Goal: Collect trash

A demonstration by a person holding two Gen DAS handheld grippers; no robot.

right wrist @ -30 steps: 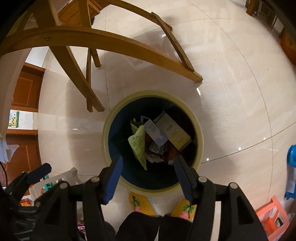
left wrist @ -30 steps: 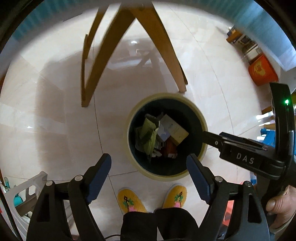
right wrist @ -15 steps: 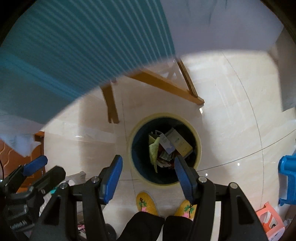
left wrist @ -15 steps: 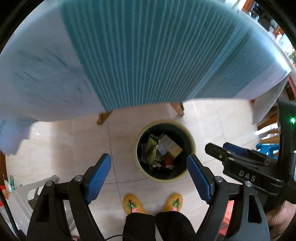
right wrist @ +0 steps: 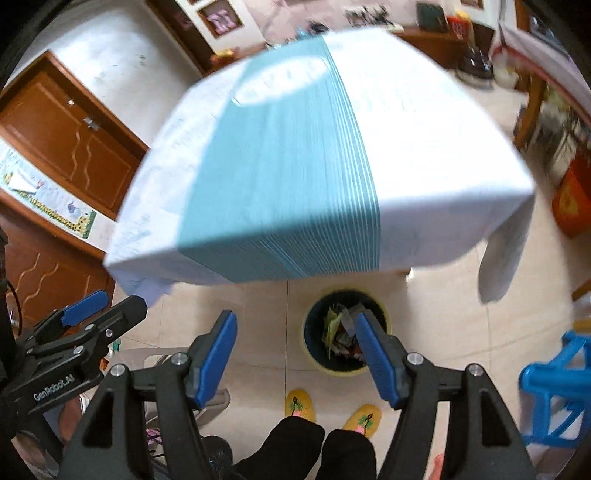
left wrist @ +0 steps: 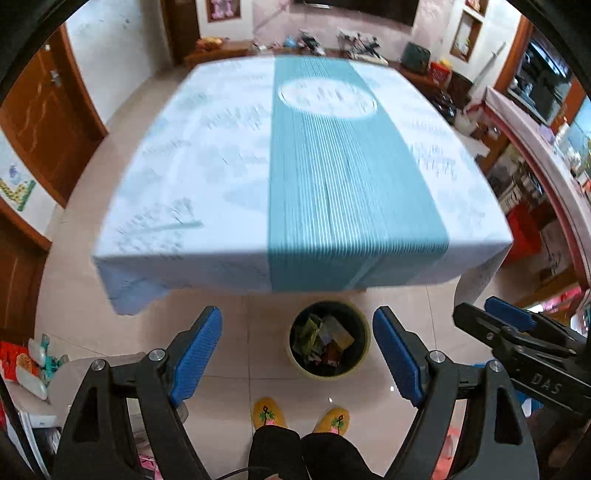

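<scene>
- Looks like the wrap-up or a hunt for more trash: both claws hang above the floor, left claw [left wrist: 297, 352] and right claw [right wrist: 293, 354] each wide open with nothing between the pads.
- The bin [left wrist: 330, 345] sits low center of the frame, on the tile just past the table [left wrist: 207, 184] edge, near 2 yellow slippers [left wrist: 269, 413].
- It's stuffed with crumpled wrappers and small cartons [left wrist: 338, 331].
- Tablecloth is blurry, but no trash shows on it, so next move is probably scanning around.

Home dining room, clothed table [left wrist: 303, 177], wooden doors [right wrist: 74, 147], framed pictures [left wrist: 223, 9]
</scene>
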